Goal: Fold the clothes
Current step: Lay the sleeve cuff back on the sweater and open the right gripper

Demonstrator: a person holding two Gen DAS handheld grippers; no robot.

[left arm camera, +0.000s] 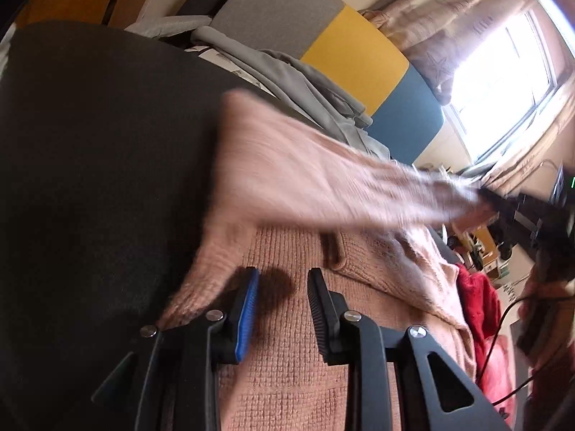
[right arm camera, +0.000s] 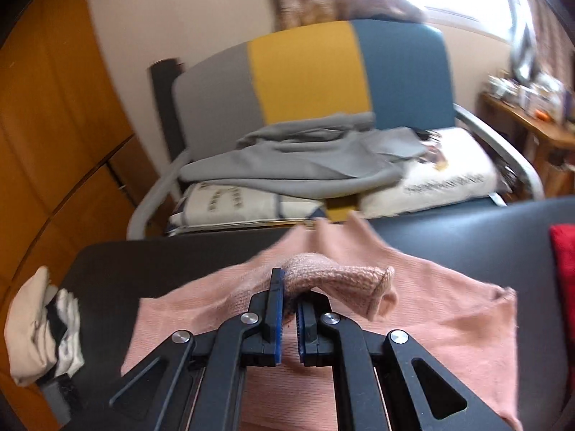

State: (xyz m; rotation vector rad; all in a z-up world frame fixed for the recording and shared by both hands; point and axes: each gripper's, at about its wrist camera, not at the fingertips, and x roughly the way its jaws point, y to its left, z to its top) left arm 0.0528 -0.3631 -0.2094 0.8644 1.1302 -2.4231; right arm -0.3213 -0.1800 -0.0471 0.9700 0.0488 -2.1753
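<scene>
Overall, the dark table (right arm camera: 467,237) carried a pink knitted sweater (right arm camera: 449,323) spread flat across its near half. Behind the table stood a chair (right arm camera: 305,68) with a grey, yellow and blue backrest; a grey garment (right arm camera: 287,165) lay heaped on its seat over a white printed cushion (right arm camera: 431,186). Dark lettering ran along the cushion, but it was too blurred to read. A red cloth (right arm camera: 564,269) lay at the table's right edge, and a small pile of folded white and cream items (right arm camera: 39,319) sat at its left edge.

The right gripper (right arm camera: 287,309) was closed narrowly on a rolled fold of the sweater, which projected to the right between the blue-padded fingers (right arm camera: 276,316). The left gripper (left arm camera: 284,309) hovered over the sweater with its jaws set apart and nothing between them. In the left wrist view, a motion-blurred portion of the sweater stretched upward toward the right gripper.
</scene>
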